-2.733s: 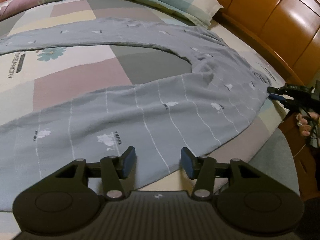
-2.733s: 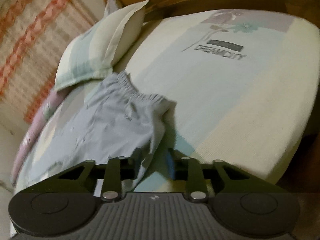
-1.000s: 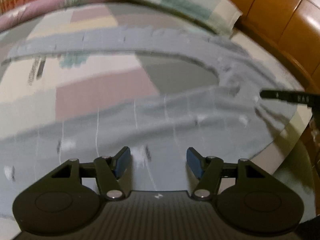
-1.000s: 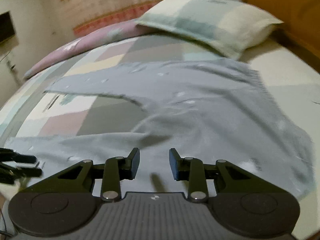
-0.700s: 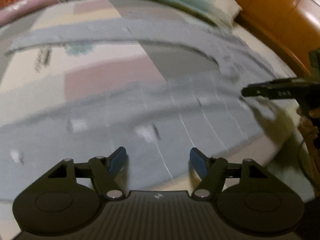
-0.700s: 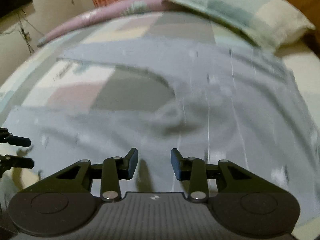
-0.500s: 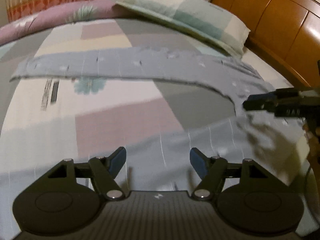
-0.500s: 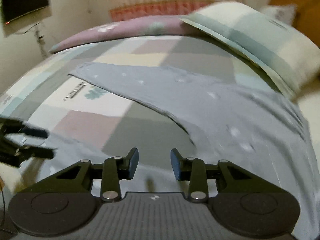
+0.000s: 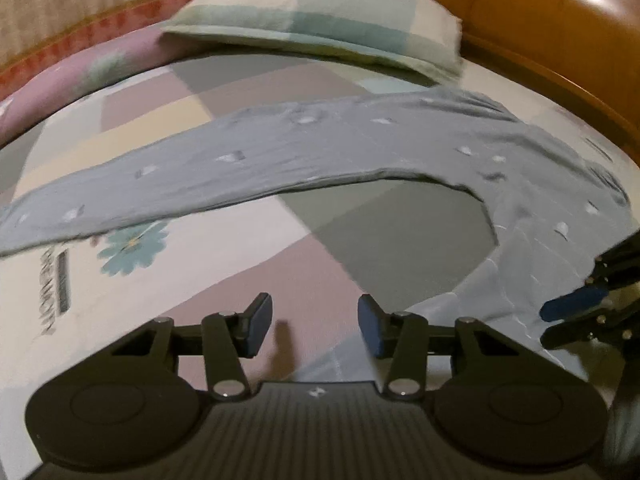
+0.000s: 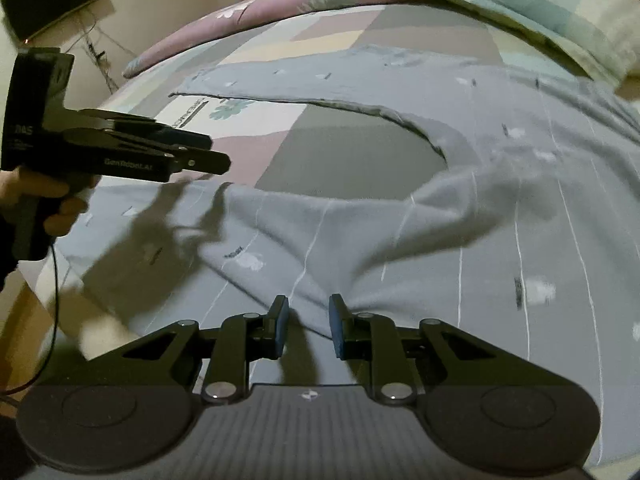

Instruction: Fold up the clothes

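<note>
Bare patchwork bedsheet (image 9: 224, 264) between the two spread legs of the grey pyjama trousers (image 9: 304, 148), wide enough for an open gripper to pass. Hemmed in at the far end by the pillow (image 9: 320, 28) and the wooden headboard (image 9: 540, 24), with a rolled pink quilt (image 10: 280, 8) along the far side. Left gripper (image 10: 216, 158) hanging low over the near trouser leg, in the right gripper's (image 10: 306, 326) way across.

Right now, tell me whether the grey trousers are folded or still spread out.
Spread, not folded: the grey trousers lie flat on the bed sheet, both legs splayed apart with bare sheet between them.
</note>
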Tool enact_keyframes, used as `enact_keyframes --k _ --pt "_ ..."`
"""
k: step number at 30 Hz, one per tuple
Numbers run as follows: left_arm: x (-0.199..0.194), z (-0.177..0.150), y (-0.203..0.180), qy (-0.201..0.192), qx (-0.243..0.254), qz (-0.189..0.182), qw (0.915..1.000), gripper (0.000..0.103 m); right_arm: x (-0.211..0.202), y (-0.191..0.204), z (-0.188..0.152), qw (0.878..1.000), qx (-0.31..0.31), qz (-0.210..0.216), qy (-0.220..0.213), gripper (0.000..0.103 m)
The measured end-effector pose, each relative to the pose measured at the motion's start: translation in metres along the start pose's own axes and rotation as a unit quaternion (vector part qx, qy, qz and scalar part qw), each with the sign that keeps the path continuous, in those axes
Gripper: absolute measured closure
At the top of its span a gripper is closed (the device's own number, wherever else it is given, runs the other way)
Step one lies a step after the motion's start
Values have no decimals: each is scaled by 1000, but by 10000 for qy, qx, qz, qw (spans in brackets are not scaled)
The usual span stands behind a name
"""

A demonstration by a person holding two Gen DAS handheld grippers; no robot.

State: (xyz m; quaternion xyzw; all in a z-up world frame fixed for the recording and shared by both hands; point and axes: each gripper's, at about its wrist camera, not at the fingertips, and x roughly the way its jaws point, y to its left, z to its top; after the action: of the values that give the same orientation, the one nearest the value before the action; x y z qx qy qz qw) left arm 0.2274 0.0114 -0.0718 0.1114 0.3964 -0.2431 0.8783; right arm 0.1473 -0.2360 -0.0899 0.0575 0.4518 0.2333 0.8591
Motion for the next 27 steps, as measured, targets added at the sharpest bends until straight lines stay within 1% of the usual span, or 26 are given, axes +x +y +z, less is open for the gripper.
enact_keyframes --k 4,7,10,13,14,15,16,17,19,21,23,24,27 --pt "8 1 -9 116 344 -257 9990 57 -2 -1 -2 9998 172 2 -106 78" --pt "20 -4 -15 410 535 -312 9972 57 -4 -2 -4 9995 262 5 -156 77" --pt "15 -9 -26 431 833 -269 9952 58 -5 -3 -5 9992 344 0 -189 77" --pt "8 -15 -37 440 1136 -232 9923 69 -8 -2 -6 9991 369 -44 -222 77" --pt "7 -15 -39 451 1199 -247 9914 78 -9 -1 -6 9990 364 -73 -232 77" --pt "6 -15 -42 477 1221 -282 9910 90 -9 -1 -6 9991 350 -98 -234 77" --pt "6 -14 -45 494 1252 -296 9905 97 -10 0 -6 9991 336 -123 -235 77" --pt "5 -13 -48 466 1275 -242 9904 100 -10 1 -6 9991 321 -156 -240 76" --pt "0 -9 -47 293 1173 -58 9926 101 -12 2 -5 9991 286 -207 -246 74" --pt "-10 0 -33 34 694 -70 9976 101 -15 3 -5 9988 253 -296 -286 72" --pt "-18 4 -26 -99 516 -30 9986 100 -17 1 -5 9987 258 -328 -305 70" --pt "-21 5 -24 -118 486 -10 9987 100 -17 0 -4 9986 256 -350 -296 70" --pt "-23 -1 -25 61 551 -38 9985 97 -18 -2 3 9985 91 -451 -297 69"
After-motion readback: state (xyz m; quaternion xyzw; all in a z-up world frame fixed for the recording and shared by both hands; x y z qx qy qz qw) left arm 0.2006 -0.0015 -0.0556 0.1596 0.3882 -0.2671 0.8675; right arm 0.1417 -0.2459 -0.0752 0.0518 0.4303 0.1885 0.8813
